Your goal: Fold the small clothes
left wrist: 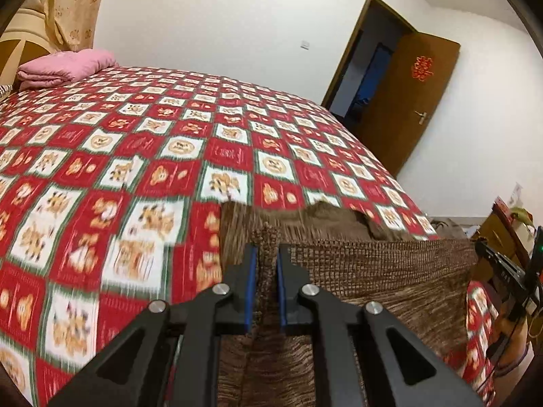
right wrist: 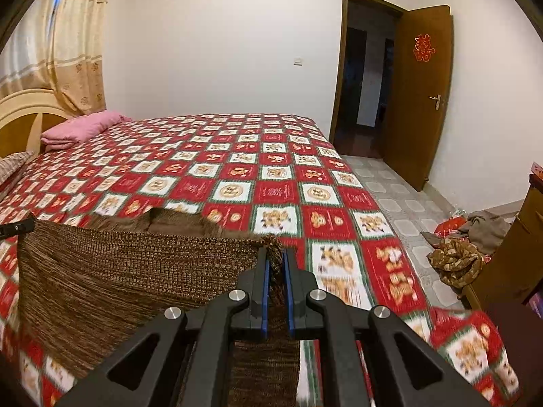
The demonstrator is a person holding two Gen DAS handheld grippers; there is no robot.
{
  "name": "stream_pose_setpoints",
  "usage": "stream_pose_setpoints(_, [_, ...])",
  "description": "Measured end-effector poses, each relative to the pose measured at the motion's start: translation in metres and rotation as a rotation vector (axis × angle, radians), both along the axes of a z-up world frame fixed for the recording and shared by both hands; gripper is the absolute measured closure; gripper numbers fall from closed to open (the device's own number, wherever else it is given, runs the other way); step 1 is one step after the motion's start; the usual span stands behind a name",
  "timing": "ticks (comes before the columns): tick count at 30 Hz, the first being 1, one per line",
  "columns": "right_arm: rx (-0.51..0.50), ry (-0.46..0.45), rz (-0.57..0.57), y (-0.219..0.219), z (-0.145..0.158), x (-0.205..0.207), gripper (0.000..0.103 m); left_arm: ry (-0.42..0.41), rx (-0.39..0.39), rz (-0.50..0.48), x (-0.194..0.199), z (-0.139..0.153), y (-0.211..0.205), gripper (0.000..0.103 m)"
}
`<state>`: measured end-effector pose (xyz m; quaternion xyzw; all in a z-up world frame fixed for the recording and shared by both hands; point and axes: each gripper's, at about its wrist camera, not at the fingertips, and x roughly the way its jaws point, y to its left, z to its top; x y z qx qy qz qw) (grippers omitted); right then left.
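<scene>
The left gripper (left wrist: 265,257) has its blue pads pressed together on a bunched corner of the brown knitted garment (left wrist: 373,271), a tuft of the knit standing up between the fingertips. The right gripper (right wrist: 275,261) is pinched the same way on the opposite corner of the garment (right wrist: 135,271), so the top edge runs taut between the two while the rest hangs down and drapes onto the bed (right wrist: 278,183).

The knit looks soft and limp, with some weight from its thickness; it sags between the holds and will probably stretch or slump rather than keep a crease. Its coarse weave should not slip from the pads. Corners and the hem line seem the best places to hold it, as now, because a mid-panel pinch would only gather a lump.

Further out, the red and white checked bedcover lies flat and open ahead of both grippers, giving plenty of room to lay the garment down. The right edge of the bed is near the right gripper, with tiled floor (right wrist: 400,203) and a pile of clothes (right wrist: 458,261) beyond it. A pink folded blanket (left wrist: 64,68) sits well apart at the headboard end, and the open door (right wrist: 420,91) is well clear
</scene>
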<state>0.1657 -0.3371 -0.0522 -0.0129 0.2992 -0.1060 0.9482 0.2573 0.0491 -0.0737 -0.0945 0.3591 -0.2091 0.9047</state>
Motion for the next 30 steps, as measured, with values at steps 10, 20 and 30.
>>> stream_pose_setpoints(10, [-0.003,0.029,-0.077,-0.036,-0.032,0.098,0.096,0.015,0.047,0.04,0.1,-0.022,-0.043,0.092])
stream_pose_setpoints(20, [0.059,0.198,-0.116,-0.065,-0.107,0.144,0.092,0.145,0.107,0.247,0.142,-0.076,-0.033,0.049])
stream_pose_setpoints(30, [0.085,-0.091,-0.303,-0.073,-0.056,0.078,0.058,0.081,0.305,0.306,0.092,-0.041,0.005,0.033])
